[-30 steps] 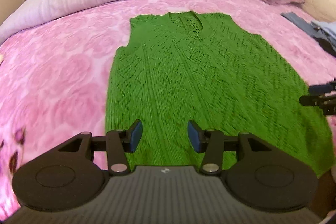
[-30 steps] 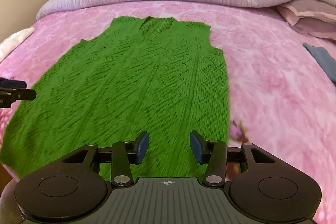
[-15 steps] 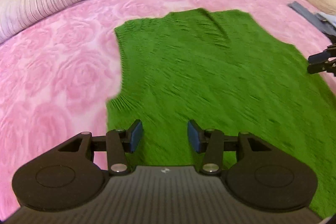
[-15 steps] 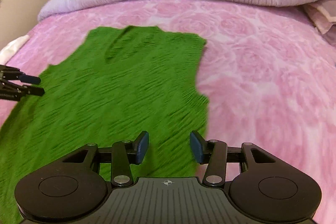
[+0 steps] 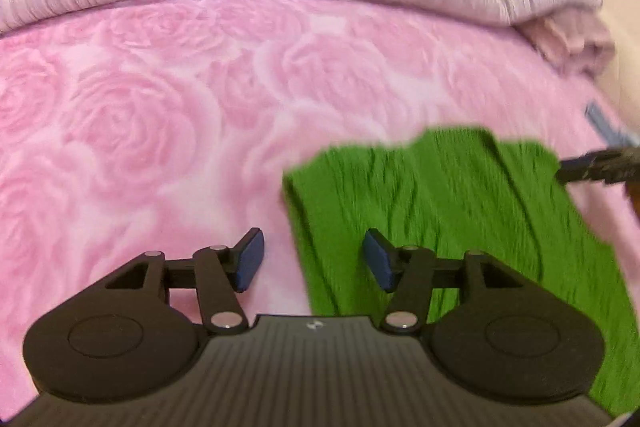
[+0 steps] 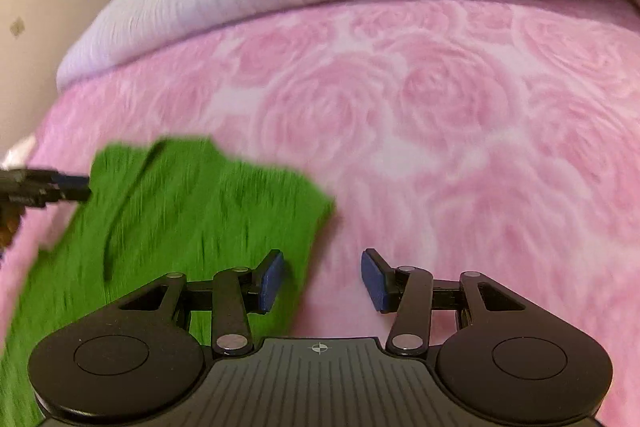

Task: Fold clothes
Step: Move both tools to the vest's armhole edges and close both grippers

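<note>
My left gripper (image 5: 312, 261) and right gripper (image 6: 322, 277) both stand wide open with nothing between the fingers, each hanging over a shoulder corner of the green knitted vest (image 5: 440, 207), which lies flat on the pink rose bedspread (image 5: 160, 107). To do this grab well, I judge I should drop each pair of fingers straight astride the vest's outer edge, one pad on the knit and one on the bedspread, and pinch both layers. I should close both sides level, so the fold lifts evenly without bunching.
</note>
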`<state>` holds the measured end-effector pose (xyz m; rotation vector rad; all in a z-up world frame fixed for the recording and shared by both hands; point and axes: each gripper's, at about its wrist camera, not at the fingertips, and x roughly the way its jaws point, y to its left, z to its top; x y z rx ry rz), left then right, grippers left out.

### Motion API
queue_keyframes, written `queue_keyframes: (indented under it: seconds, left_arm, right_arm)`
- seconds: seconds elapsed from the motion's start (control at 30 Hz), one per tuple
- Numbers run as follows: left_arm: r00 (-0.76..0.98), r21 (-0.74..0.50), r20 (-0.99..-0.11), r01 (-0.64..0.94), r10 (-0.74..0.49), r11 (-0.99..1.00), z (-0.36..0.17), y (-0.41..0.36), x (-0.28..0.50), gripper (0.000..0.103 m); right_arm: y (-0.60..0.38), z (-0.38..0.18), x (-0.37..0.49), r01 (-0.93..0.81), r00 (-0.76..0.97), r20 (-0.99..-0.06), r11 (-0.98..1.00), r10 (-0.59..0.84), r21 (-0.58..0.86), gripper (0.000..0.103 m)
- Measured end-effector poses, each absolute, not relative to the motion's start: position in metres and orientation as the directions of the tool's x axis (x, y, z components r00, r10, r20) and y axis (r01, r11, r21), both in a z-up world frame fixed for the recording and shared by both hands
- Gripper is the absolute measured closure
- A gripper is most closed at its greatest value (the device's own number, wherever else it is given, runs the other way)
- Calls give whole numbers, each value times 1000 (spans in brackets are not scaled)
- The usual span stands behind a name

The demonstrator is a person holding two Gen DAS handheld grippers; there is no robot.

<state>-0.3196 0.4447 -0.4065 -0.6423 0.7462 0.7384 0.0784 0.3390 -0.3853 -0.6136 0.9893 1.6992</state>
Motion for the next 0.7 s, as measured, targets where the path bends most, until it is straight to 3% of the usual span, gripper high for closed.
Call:
queue_keyframes:
  seconds: [0.2, 0.27, 0.33, 0.47, 0.7]
  left_arm:
    - [559, -280, -754, -748, 344, 602, -413, 471, -306, 60]
    - [569, -270, -748, -731, 342, 627, -412, 470, -303, 76]
    - [590, -283, -737, -712, 329, 642, -410, 468, -304, 94]
    - [627, -291, -691, -696, 359, 656, -392, 449, -316, 96]
    - [734, -323, -540, -632, 412, 704, -326, 345, -385, 96]
  right_arm:
    - [371, -387, 72, -929, -365, -767, -153, 527, 337, 57]
    - [368, -385, 68, -932, -360, -764, -177, 535, 316, 83]
    - [365, -383, 64, -935, -355, -761, -200, 542, 294, 94]
    - [356, -374, 57, -937, -347, -749, -239, 565, 254, 96]
    - [255, -301, 53, -910, -415, -607, -318, 677, 268, 96]
